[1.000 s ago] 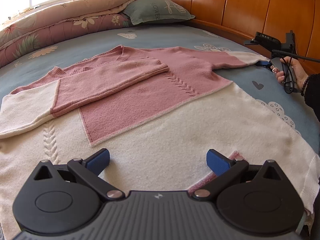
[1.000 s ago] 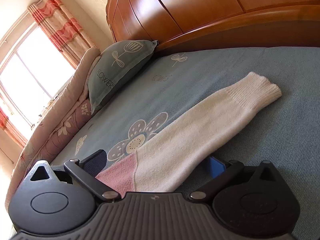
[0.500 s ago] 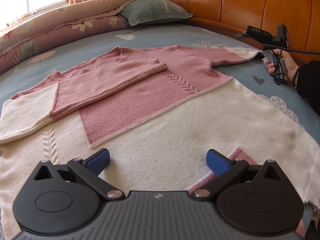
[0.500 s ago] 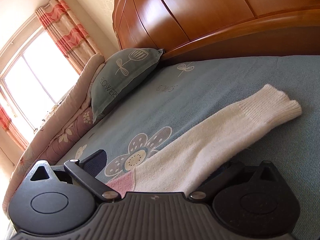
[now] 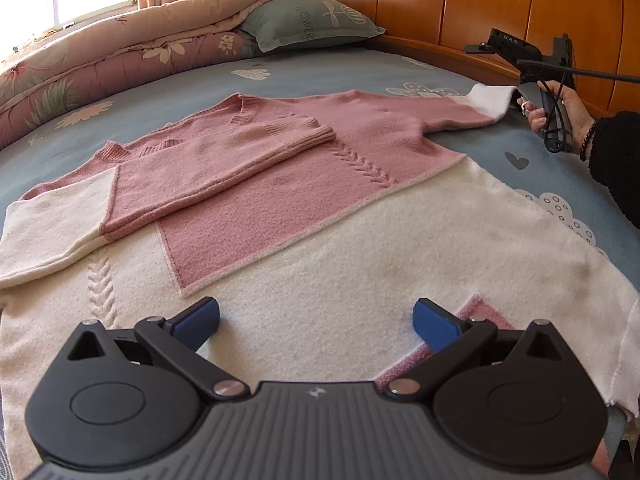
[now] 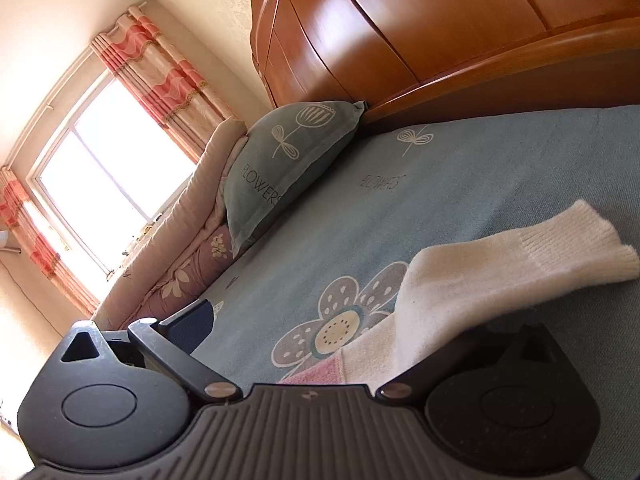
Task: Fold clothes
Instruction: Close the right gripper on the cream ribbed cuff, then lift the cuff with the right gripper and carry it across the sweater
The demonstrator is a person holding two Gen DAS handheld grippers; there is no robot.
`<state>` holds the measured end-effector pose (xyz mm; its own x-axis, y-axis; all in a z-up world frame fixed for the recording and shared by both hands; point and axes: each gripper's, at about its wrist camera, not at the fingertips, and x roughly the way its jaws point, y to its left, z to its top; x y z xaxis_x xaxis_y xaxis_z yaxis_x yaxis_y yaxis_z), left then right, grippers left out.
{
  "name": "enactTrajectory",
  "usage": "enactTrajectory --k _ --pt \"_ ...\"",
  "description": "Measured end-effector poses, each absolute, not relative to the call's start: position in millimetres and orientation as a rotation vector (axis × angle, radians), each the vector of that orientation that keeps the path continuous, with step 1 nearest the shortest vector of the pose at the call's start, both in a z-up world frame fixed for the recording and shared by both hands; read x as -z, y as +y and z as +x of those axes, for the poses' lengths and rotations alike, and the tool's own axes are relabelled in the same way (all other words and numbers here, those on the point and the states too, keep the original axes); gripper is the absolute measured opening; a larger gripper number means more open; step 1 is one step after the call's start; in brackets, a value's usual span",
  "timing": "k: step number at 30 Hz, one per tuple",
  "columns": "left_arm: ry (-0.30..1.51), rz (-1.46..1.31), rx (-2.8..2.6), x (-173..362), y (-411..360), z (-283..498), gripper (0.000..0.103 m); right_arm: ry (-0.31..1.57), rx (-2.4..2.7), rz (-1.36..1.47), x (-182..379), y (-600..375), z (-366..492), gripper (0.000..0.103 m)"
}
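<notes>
**Claws over the sweater: left wide, right under a sleeve**

Left gripper [image 5: 316,320], blue-padded, sits low above the cream lower half of the pink-and-cream knitted sweater [image 5: 340,248]. Its fingers are spread wide, with nothing between them. We hold it level, pointing up the garment toward the curved orange-brown wooden headboard [image 5: 460,12].

We see the sweater lying flat on the grey-blue flower-print bedsheet [image 5: 312,76]. One sleeve is folded across the pink chest. The other sleeve [image 5: 456,110] stretches out to the right, its cream cuff raised at the far edge.

We note the right gripper [image 5: 520,88] in the left view, gripped by a hand [image 5: 560,114] in a black sleeve with a bead bracelet, the handle tilted, just off the sheet near the headboard. From the right wrist view, the cream sleeve drapes over the right-side finger, hiding it. The left-side finger [image 6: 188,326] stands well clear. Whether the claw is pinching the sleeve we cannot tell.

Room: open sheet lies beyond the cuff up to the headboard. A grey-green pillow printed "FLOWERS" [image 6: 280,168] and a rolled pink floral quilt [image 5: 120,56] line the far side, well apart from the sweater.
</notes>
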<state>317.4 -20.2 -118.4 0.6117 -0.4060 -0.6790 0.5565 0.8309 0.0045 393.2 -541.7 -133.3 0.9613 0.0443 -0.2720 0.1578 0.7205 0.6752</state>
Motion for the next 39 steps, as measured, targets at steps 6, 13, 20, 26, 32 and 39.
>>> enactTrajectory --k 6,13,20,26,32,39 --pt "0.727 0.228 0.584 113 -21 316 0.102 0.283 0.002 0.734 117 -511 393 0.103" --pt "0.67 0.337 0.589 108 -25 310 0.102 0.343 -0.023 0.73 103 -463 393 0.103" --pt "0.68 0.28 0.672 94 -9 313 0.102 0.424 -0.041 0.66 71 -424 411 0.103" --pt "0.704 0.251 0.706 88 0 316 0.102 0.445 -0.099 0.643 32 -397 422 0.103" --pt "0.704 0.225 0.728 86 5 316 0.102 0.498 -0.113 0.686 16 -380 434 0.103" --pt "0.693 0.222 0.722 83 8 318 0.102 0.51 -0.16 0.694 1 -357 446 0.103"
